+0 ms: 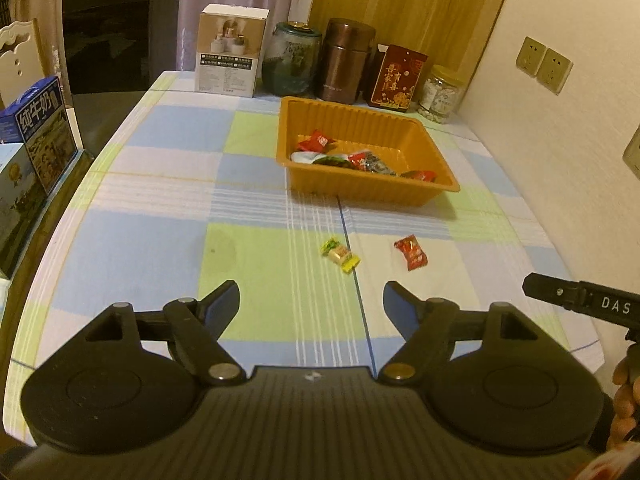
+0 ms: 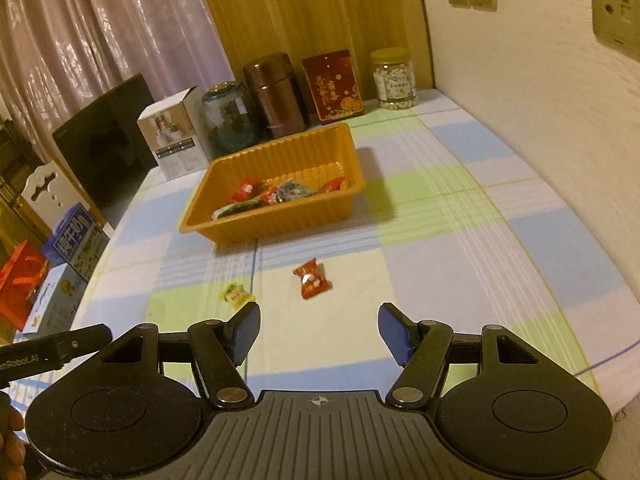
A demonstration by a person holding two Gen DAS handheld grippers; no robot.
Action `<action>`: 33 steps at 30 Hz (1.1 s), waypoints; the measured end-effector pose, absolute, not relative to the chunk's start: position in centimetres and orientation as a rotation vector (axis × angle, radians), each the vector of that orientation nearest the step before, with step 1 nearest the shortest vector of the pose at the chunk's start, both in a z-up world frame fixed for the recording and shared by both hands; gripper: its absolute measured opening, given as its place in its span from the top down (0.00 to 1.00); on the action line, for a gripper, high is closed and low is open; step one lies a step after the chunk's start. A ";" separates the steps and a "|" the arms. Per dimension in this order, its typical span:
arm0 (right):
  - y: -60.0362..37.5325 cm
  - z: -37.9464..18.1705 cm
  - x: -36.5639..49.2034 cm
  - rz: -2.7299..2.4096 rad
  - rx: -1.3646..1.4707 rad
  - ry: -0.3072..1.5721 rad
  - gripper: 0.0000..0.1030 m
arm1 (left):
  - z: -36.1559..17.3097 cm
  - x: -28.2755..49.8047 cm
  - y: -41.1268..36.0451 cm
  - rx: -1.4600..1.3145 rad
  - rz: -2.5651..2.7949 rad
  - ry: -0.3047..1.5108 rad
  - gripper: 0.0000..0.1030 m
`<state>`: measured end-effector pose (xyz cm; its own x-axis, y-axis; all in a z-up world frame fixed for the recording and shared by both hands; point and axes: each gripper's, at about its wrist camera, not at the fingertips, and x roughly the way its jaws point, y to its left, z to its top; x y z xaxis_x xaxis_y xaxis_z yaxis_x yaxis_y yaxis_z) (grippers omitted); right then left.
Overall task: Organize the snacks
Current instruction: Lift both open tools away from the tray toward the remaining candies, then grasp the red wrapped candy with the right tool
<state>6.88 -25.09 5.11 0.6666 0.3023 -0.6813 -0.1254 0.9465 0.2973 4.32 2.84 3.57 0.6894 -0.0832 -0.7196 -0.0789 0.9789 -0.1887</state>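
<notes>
An orange plastic tray stands on the checked tablecloth and holds several wrapped snacks. Two sweets lie loose on the cloth in front of it: a green-yellow one and a red one. My left gripper hovers open over the near cloth, short of the green-yellow sweet, with nothing between its blue pads. My right gripper is open too and holds nothing; the red sweet lies just ahead of it and the green-yellow one by its left fingertip.
Along the back stand a white carton, a glass jar, a brown flask, a red box and a jar of white pieces. A wall runs along the right. Milk cartons and a dark screen sit left.
</notes>
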 end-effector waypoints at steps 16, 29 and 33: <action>-25.6 3.8 5.7 0.238 0.202 0.829 0.37 | 2.0 3.8 1.9 -0.192 -0.017 0.848 0.24; -24.9 0.6 8.9 0.232 0.164 0.858 0.37 | -1.1 6.9 2.1 -0.203 -0.007 0.891 0.22; -24.6 -0.8 10.5 0.235 0.147 0.868 0.37 | -2.4 8.3 2.1 -0.212 -0.010 0.901 0.22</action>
<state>10.53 -24.57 -0.76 0.6231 0.2629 -0.7366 -0.1443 0.9643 0.2221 8.29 2.07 -2.37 0.6223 -0.0978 -0.7767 -0.0802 0.9790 -0.1876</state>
